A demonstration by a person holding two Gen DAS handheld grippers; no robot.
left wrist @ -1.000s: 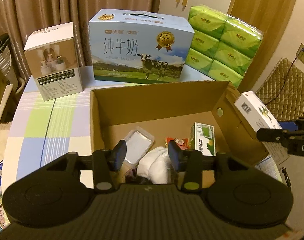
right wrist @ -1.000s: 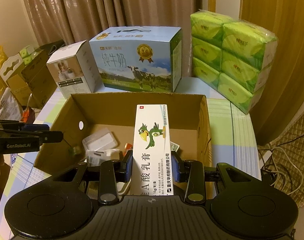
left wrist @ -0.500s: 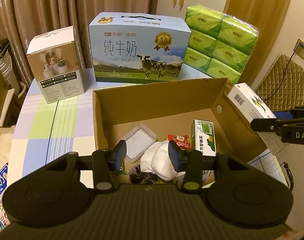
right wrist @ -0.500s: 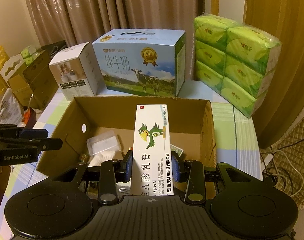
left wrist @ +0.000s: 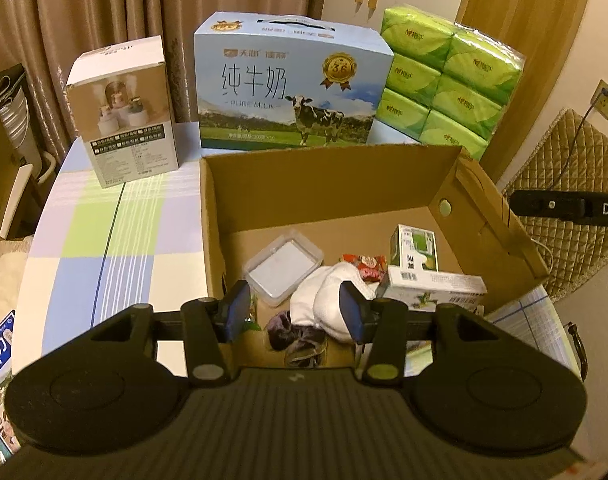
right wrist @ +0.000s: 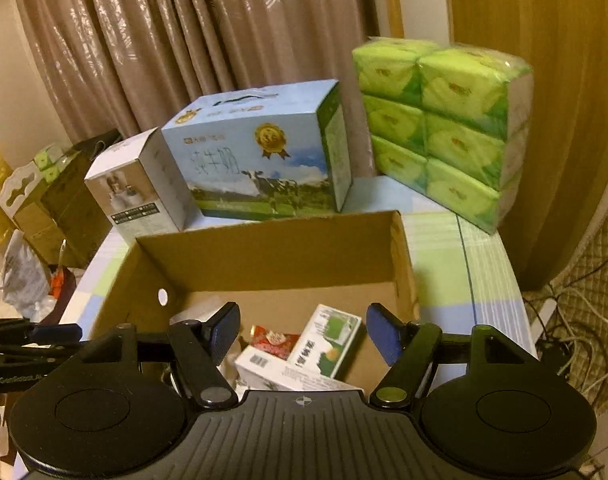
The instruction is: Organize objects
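Observation:
An open cardboard box (left wrist: 324, 184) stands on the table. Inside lie a clear plastic container (left wrist: 282, 266), white cloth (left wrist: 324, 292), a dark cloth (left wrist: 300, 334), a red snack packet (left wrist: 364, 266), a small green-and-white carton (left wrist: 414, 248) and a long white ointment box (left wrist: 434, 288). The ointment box (right wrist: 264, 372) also shows in the right wrist view, beside the green carton (right wrist: 324, 340). My left gripper (left wrist: 294, 312) is open and empty over the box's near edge. My right gripper (right wrist: 304, 330) is open and empty above the box (right wrist: 272, 256).
Behind the box stand a blue milk carton case (left wrist: 292, 92), a white product box (left wrist: 124, 108) and a green tissue pack (left wrist: 452, 76). The checked tablecloth (left wrist: 104, 240) shows at left. Curtains hang behind; a quilted chair (left wrist: 564, 184) and cables (right wrist: 572, 320) are at right.
My right gripper has opened and let go of the long white ointment box, which now lies inside the cardboard box. The left gripper has risen a little and stays open.

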